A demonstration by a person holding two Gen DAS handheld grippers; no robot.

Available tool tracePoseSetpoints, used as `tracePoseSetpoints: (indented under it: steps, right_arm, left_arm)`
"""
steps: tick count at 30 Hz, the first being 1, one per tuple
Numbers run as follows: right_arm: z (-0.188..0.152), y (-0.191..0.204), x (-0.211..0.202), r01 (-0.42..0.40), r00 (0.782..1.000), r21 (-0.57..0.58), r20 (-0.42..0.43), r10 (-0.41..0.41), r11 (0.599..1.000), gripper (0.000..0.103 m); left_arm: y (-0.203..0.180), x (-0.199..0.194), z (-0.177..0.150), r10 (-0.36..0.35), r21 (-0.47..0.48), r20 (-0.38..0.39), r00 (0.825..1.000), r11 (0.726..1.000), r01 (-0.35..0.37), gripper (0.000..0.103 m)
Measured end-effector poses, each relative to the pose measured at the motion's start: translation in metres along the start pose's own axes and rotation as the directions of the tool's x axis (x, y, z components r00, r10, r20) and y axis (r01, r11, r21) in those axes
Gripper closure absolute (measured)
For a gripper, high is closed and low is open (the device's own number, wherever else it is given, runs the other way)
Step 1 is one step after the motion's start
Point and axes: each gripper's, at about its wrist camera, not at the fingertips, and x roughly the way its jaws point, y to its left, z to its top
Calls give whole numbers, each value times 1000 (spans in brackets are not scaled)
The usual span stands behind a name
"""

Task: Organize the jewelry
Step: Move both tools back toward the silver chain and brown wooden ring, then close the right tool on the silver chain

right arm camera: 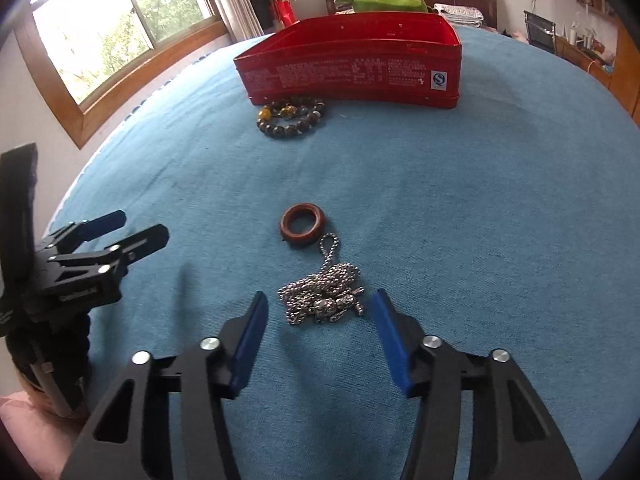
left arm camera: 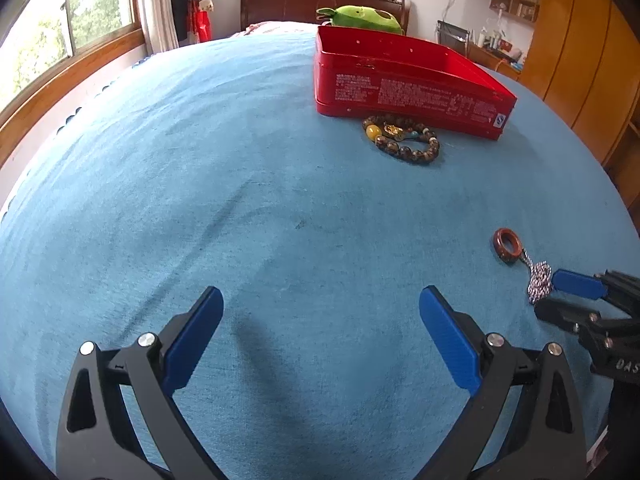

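While the left gripper [left arm camera: 321,312] hangs above the blue cloth [left arm camera: 200,184] with its blue pads spread wide and nothing between them, the left wrist view shows a red tin box [left arm camera: 404,80] standing open at the far side of the cloth. A beaded bracelet [left arm camera: 402,139] lies just in front of the box's near wall, close to it. Off to the right, a reddish-brown ring [left arm camera: 508,245] rests flat on the cloth, and a silver ball chain [left arm camera: 538,280] trails from beside it into a small heap. The right gripper [left arm camera: 568,294] reaches in from the right edge with one blue pad beside that heap; whether it touches cannot be told here. From the right wrist view, the right gripper [right arm camera: 320,306] is released, its two pads standing either side of the silver ball chain [right arm camera: 322,296] without pressing it. The reddish-brown ring [right arm camera: 303,225] lies just beyond the heap, with a loop of chain next to its rim. Farther off sit the beaded bracelet [right arm camera: 290,122] and, just behind it, the red tin box [right arm camera: 352,68]. The left gripper [right arm camera: 120,228] appears at the left edge, spread apart and holding nothing. A green plush toy [right arm camera: 384,0] sits behind the box.
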Motion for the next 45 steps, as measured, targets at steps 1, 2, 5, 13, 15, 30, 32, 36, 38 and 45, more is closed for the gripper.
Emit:
tracePoseSetpoints:
  steps: [1,2,5,13,15,30,32,36,38,45]
  right_arm:
    - [0,1,1,9,1000,-3,1,-9,1000,54]
    - [0,2,1,19,1000,-9,2,-19,1000,58]
    - [0,6,3,53,999,-30,12,-52,998,66]
    - [3,3,3,46,999,-24,28,-46,999,72]
    - [5,-4,1,29,999,5,30,-29,1000,72]
    - [15,-21,-3,-69,997,35,31,68,997,51]
    - [15,-13,0,-35,999,4,29,34,999,49]
    - [14,-2,6,57,998,-62,31,-55,996,51]
    - [13,-2,8,100,994,-95,44,-96,990,60]
    - [16,-22,3,99,994,-71,51,-95,993,84]
  left_arm:
    - [-1,1,0,3,8,-3,1000,1000,-3,5]
    - [-2,2,-1,5,16,-6,1000,1000,-5,5]
    - [-4,5,-1,10,20,-15,1000,1000,-9,5]
    - [-3,8,-1,9,16,-33,999,1000,-8,5]
    - [-5,8,0,1,17,-41,999,1000,0,5]
    - [-17,10,3,-18,28,-55,998,999,19,5]
    - [-17,10,3,-20,27,-55,998,999,21,5]
    - [-16,9,2,-23,27,-57,998,999,24,5]
    - [-16,9,1,-25,25,-59,998,999,26,5]
    - [-18,10,4,-42,23,-75,996,999,44,5]
